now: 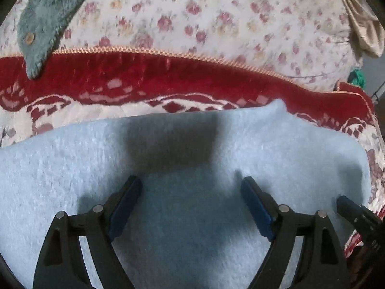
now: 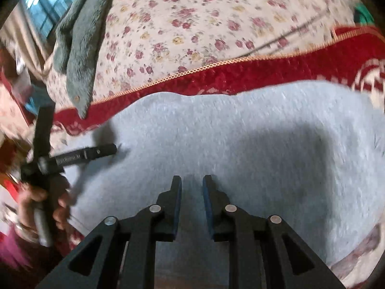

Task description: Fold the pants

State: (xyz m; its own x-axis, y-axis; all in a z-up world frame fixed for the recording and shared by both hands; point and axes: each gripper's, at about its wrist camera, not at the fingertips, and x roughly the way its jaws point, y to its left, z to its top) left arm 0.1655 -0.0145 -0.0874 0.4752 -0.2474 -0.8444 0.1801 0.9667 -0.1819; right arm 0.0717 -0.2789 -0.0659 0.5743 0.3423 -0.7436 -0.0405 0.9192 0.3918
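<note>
Squarely under both cameras lay the pale blue fleece pants [image 1: 182, 159], spread flat on a red-and-cream patterned blanket [image 1: 149, 72]. Their long axis ran side to side across both views, parallel to the blanket's gold braided edge [image 1: 154, 49]; which end was the waist could not be told. In the left wrist view their far edge rose to a small peak at upper right.

The left gripper [image 1: 191, 187] was over the cloth with its blue-padded fingers [image 1: 125, 207] spread wide, nothing between them but the fleece beneath; whether the tips touched it could not be told. The right gripper [image 2: 191, 185] also stood over the pants, its fingers [image 2: 208, 204] drawn near each other with a narrow gap, pinching nothing.

Beyond the blanket was a floral bedcover [image 2: 192, 24], with a grey-blue furry garment [image 2: 81, 55] lying across it, its buttoned tip reaching onto the red border. At the left of the right wrist view a hand [image 2: 41, 207] gripped the other tool's handle.
</note>
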